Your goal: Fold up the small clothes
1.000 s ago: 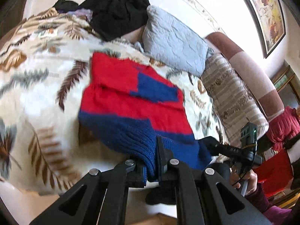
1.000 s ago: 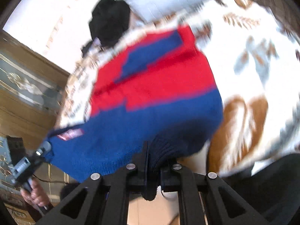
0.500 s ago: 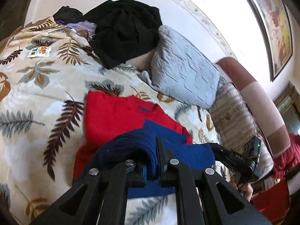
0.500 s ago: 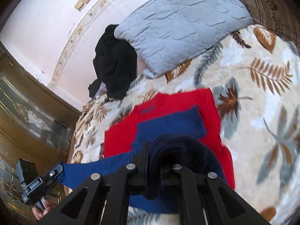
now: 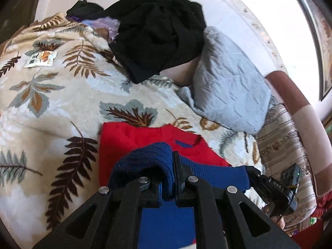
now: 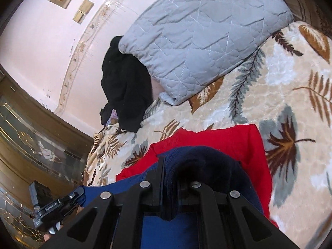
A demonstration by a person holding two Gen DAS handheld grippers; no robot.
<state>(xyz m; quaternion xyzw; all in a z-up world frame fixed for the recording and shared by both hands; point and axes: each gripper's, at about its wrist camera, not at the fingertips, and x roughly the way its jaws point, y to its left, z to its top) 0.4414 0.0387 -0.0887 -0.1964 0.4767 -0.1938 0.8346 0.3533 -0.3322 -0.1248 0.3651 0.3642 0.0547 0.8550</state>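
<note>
A small red and blue knitted sweater (image 5: 132, 139) lies on a leaf-patterned blanket (image 5: 51, 95). Its dark blue ribbed hem (image 5: 149, 155) is lifted and doubled over the red upper part. My left gripper (image 5: 169, 186) is shut on one corner of that hem. At the other corner my right gripper (image 6: 169, 188) is shut on the same hem (image 6: 199, 159), with the red part (image 6: 228, 139) showing beyond. Each view catches the other gripper at its edge: the right one (image 5: 276, 188), the left one (image 6: 56, 207).
A grey quilted pillow (image 5: 228, 95) and a heap of black clothes (image 5: 157, 29) lie at the head of the bed against a pale wall. A striped cushion (image 5: 286, 153) sits to the right. A wooden glazed cabinet (image 6: 31, 145) stands beside the bed.
Both grippers have carried the blue hem forward over the sweater, toward its neckline. The sweater was spread out a second ago and now lies doubled, with only a strip of red showing.
</note>
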